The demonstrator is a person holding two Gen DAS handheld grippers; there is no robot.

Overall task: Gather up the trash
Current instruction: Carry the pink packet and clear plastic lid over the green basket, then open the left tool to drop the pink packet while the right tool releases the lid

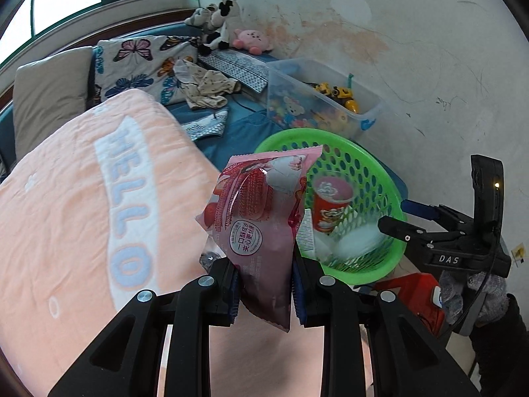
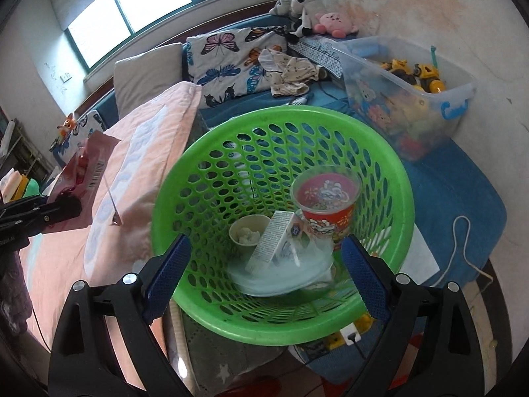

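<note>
Bright daylight comes in through a big window (image 2: 132, 16) with a green frame. Under it is a bed (image 2: 446, 178) with a blue sheet, a pink blanket (image 1: 82, 198) and a butterfly pillow (image 2: 231, 63). Soft toys (image 1: 221, 20) sit in the corner by a white wall (image 1: 413, 49) with orange stains

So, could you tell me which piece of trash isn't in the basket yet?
The pink snack wrapper, clamped in the left gripper; the other trash already lies inside the green basket.
</note>
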